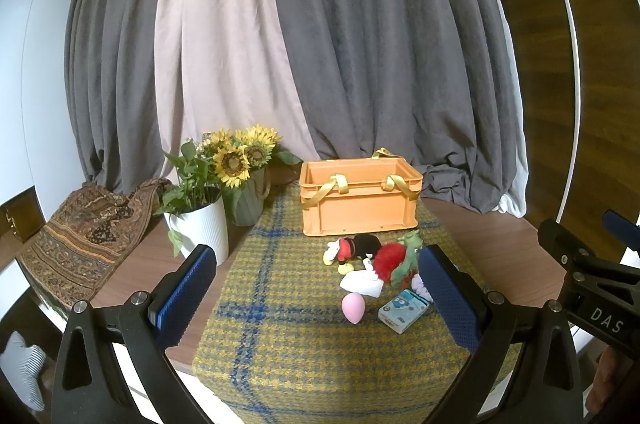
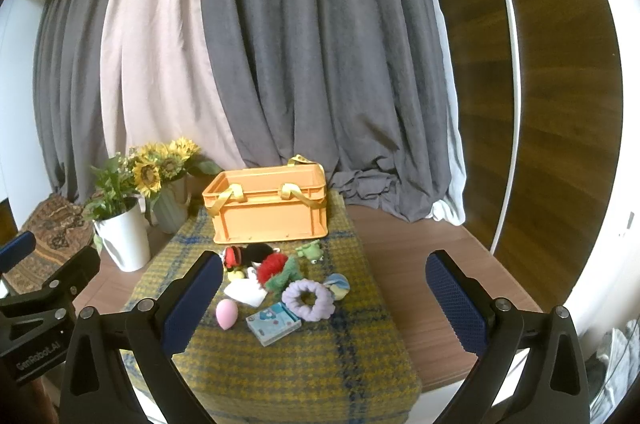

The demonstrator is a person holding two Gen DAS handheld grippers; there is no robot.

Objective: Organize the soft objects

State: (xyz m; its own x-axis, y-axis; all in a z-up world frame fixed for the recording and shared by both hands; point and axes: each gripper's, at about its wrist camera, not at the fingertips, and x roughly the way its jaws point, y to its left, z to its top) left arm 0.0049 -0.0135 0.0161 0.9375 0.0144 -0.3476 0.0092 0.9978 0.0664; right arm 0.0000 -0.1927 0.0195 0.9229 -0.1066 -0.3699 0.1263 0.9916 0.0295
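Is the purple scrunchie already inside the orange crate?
No. The purple scrunchie lies on the plaid cloth in front of the orange crate, beside the tissue pack.

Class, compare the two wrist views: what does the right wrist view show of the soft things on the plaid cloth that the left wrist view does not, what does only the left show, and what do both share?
Only the right wrist view shows the whole lilac scrunchie, the blue and yellow soft thing beside it and the small green frog toy. Only the left wrist view shows the mouse plush's face and the whole patterned cloth on the table. Both show the orange crate, pink egg-shaped sponge, tissue pack, red fluffy toy, sunflowers, and open hand-held grippers.
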